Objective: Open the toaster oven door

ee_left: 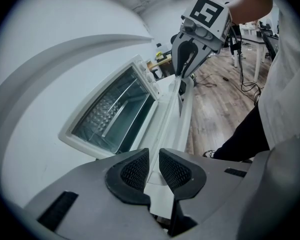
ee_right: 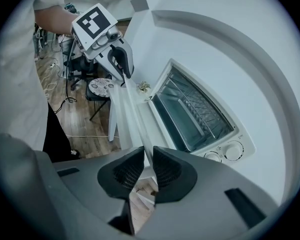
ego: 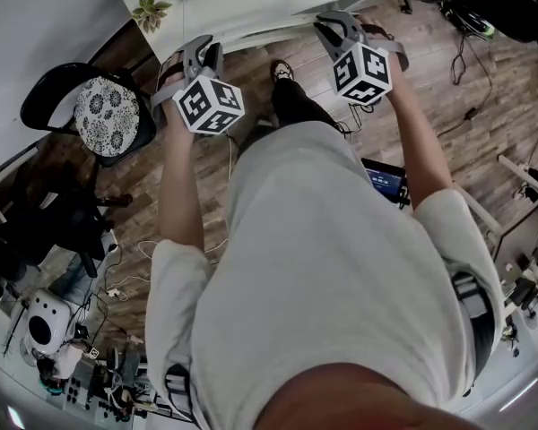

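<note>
Worktop [ego: 251, 7] edge with oven [ee_right: 192, 111] | gripping handle [ee_left: 154, 186] of door [ee_left: 165, 111] with left claw [ee_left: 154, 156] and right claw [ee_right: 148, 156] | judged: pull nearly done, door near flat | next: ease to stop, unclamp both

The pads [ee_left: 135, 171] of my left gripper [ee_left: 154, 156] are matt black rubber with a fine grid, set in matt grey plastic. Between them the door handle [ee_left: 185, 106] is smooth, softly sheened white. Ahead of my right gripper [ee_right: 148, 165], the toaster oven [ee_right: 215, 149] shell is satin white, its wire rack [ee_right: 199, 109] bright metal. Below lies a matt wood-plank floor [ee_left: 217, 99].
</note>
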A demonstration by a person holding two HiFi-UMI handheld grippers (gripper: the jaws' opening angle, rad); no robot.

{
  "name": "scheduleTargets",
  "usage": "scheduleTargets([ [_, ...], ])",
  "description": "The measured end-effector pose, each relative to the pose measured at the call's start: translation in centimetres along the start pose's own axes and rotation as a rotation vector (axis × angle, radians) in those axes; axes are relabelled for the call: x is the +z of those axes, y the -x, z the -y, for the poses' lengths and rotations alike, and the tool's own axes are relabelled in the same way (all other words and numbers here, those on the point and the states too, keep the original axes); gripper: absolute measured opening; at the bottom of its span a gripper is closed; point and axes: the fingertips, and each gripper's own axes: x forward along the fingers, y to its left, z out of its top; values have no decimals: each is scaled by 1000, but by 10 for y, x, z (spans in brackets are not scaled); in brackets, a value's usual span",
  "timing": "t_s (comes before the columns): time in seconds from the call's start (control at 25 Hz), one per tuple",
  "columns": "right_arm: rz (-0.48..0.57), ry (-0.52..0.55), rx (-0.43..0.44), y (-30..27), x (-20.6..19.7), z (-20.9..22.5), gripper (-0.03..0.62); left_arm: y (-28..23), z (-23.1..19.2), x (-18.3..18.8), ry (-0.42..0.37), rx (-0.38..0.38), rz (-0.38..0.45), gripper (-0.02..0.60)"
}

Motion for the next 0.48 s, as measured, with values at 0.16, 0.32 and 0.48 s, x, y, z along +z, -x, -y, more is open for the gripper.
scheduleTargets([
  [0.16,0,5,1,-2,-2,-3,55,-2,3,-2,-5,-5,-7,74],
  [0.32,-4,9,5,-5,-3,-7,55,-4,6,-5,-6,-8,-14,74],
  [0.48,-5,12,3,-6,-4,-10,55,-4,8,-6,-5,-3,-16,74],
])
